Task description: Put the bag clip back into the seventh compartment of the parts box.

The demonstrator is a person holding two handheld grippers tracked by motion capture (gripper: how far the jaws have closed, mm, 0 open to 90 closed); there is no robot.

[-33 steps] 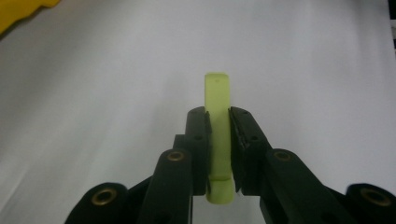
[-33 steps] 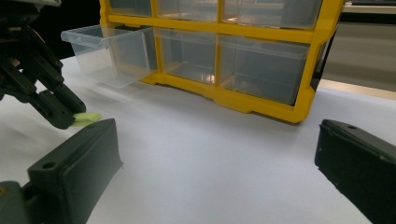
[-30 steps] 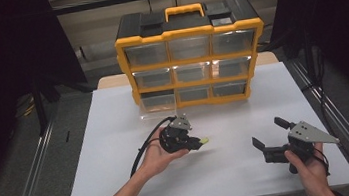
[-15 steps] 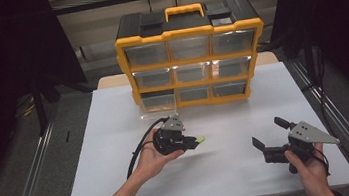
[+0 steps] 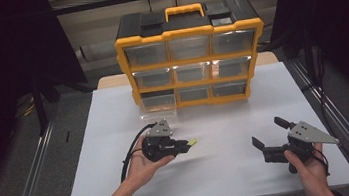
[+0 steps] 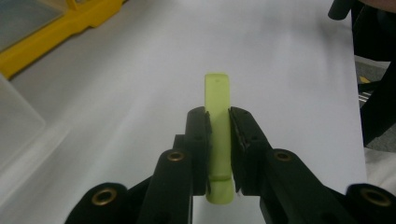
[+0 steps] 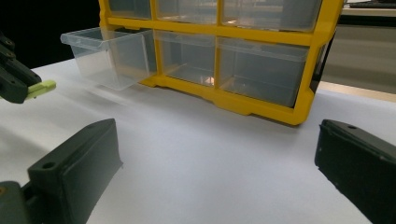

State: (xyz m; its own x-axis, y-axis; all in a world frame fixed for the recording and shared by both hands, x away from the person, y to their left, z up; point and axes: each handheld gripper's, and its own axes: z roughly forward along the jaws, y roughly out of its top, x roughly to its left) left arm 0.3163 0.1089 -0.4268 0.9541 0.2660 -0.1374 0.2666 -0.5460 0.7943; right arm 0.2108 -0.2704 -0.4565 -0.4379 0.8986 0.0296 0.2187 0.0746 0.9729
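The small green piece (image 6: 218, 135) is pinched by the left gripper (image 5: 184, 145) above the mat, near the pulled-out bottom-left drawer (image 5: 158, 105); the right gripper (image 5: 267, 139) is spread, idle. A carry into that drawer is judged next.

high view above table, facing yellow organizer (image 5: 191, 60); right gripper view low, close, shares it

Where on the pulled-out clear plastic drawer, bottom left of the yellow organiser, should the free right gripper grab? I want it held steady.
Grip the front wall of the clear plastic drawer at its top rim, coming from above and in front. The drawer juts out of the yellow organiser, so that thin upright wall stands free, and the open right gripper could straddle it. The left gripper is shut on a small green piece.
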